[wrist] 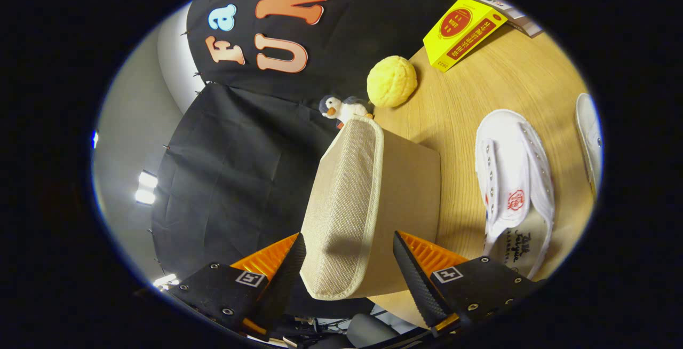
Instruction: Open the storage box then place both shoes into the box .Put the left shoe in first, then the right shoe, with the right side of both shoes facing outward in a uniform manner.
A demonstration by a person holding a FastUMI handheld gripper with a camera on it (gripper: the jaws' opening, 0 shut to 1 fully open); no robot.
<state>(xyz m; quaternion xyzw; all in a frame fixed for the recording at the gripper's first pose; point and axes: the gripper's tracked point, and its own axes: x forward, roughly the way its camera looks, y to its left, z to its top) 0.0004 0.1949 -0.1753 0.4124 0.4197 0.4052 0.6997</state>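
Between spread fingers [349, 263], box lid [347, 205] (untouched)

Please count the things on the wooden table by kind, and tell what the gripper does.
Storage box: 1, between the open gripper fingers
White shoes: 2
Yellow book: 1
Yellow ball: 1
Penguin toy: 1
Total: 6

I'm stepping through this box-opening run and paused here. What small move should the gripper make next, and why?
Probably close the gripper on the storage box. Its woven lid edge lies between the open fingers, untouched by either, and the white shoe still lies on the table, so the lid needs gripping first.
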